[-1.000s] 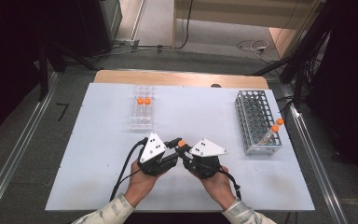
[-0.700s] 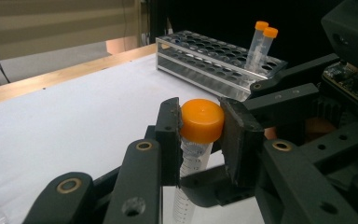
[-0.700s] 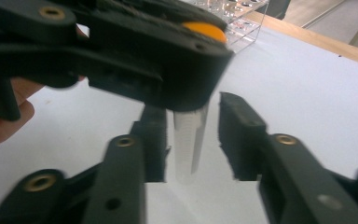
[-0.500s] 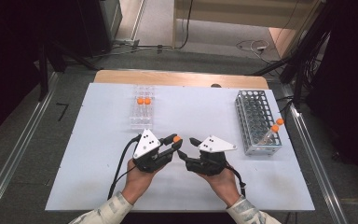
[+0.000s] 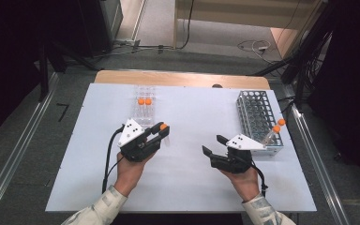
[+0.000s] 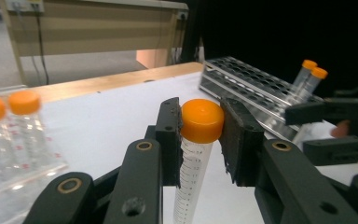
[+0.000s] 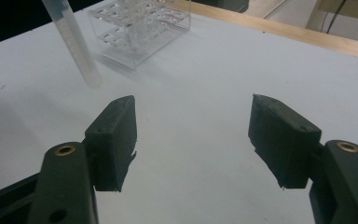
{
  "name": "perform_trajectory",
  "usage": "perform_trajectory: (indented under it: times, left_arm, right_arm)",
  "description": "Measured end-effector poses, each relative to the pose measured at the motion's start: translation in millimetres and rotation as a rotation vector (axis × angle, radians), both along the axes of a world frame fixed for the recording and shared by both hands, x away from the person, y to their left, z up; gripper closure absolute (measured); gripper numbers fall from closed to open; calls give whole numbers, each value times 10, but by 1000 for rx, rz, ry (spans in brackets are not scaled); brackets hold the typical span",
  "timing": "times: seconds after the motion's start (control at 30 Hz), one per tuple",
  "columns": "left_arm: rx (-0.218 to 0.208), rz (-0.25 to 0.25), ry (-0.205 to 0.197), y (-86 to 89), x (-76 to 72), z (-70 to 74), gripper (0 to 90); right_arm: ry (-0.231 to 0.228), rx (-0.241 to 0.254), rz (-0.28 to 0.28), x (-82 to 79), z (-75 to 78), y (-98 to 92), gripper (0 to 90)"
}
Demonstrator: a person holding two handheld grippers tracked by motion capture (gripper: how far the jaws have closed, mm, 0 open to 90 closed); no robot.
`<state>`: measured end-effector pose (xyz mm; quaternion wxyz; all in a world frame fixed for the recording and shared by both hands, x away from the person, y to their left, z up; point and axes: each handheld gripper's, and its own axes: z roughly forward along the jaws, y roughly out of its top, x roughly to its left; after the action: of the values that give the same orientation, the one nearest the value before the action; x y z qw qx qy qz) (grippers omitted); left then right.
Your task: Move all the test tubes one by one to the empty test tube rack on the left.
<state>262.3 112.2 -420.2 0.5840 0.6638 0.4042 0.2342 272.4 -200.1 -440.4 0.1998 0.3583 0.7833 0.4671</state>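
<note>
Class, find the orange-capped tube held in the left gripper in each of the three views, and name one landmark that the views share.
High view: the tube is left of centre, at the left gripper's tips.
Left gripper view: centre, its orange cap clamped between the jaws, body hanging down.
Right gripper view: top left, its clear lower end above the white table.
Shared landmark: the clear plastic rack.

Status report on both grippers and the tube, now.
Left gripper shut on tube at its orange cap. Right gripper open, jaws just opened, nothing between them. Nothing in the way.
</note>
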Motion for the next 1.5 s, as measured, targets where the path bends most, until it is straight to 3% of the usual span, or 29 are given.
perform_trajectory:
  times: [0.43,0.87,1.5]
  left_arm:
    - [-15,102,-6,191,254,80,695]
    - [-32,158,-11,279,453,136,695]
    - [-3,233,-26,354,624,192,695]
  right_arm:
    - [13,-13,-48,-23,-65,-269,304]
    - [14,-19,-53,-16,-77,-265,304]
    - [14,-19,-51,-17,-88,-266,305]
